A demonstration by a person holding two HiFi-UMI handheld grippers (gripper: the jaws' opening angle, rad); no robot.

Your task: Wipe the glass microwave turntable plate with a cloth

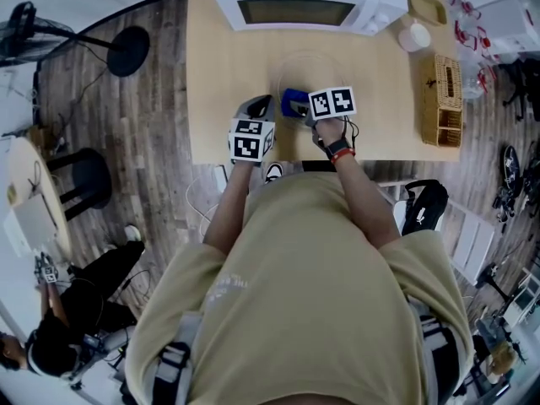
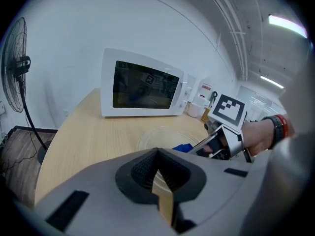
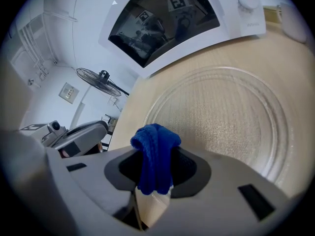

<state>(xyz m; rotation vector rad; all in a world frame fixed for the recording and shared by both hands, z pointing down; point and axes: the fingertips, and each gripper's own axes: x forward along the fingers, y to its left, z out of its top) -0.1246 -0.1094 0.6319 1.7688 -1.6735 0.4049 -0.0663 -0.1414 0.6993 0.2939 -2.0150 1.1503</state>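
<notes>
The clear glass turntable plate (image 3: pixel 221 117) lies flat on the wooden table (image 1: pixel 211 66) in front of the white microwave (image 1: pixel 304 2); it also shows as a faint disc, the plate (image 2: pixel 162 137), in the left gripper view. My right gripper (image 3: pixel 153 168) is shut on a blue cloth (image 3: pixel 155 156), held at the plate's near edge; the cloth (image 1: pixel 294 101) is seen from the head view too. My left gripper (image 2: pixel 160 181) is shut with nothing in it, hovering left of the plate. The left gripper (image 1: pixel 257 108) sits beside the right gripper (image 1: pixel 295 106).
A wicker basket (image 1: pixel 444 99) stands at the table's right side, a pale cup (image 1: pixel 413 36) near the microwave. A fan (image 2: pixel 17 73) stands left of the table. Another person (image 1: pixel 59 336) crouches on the floor at the lower left.
</notes>
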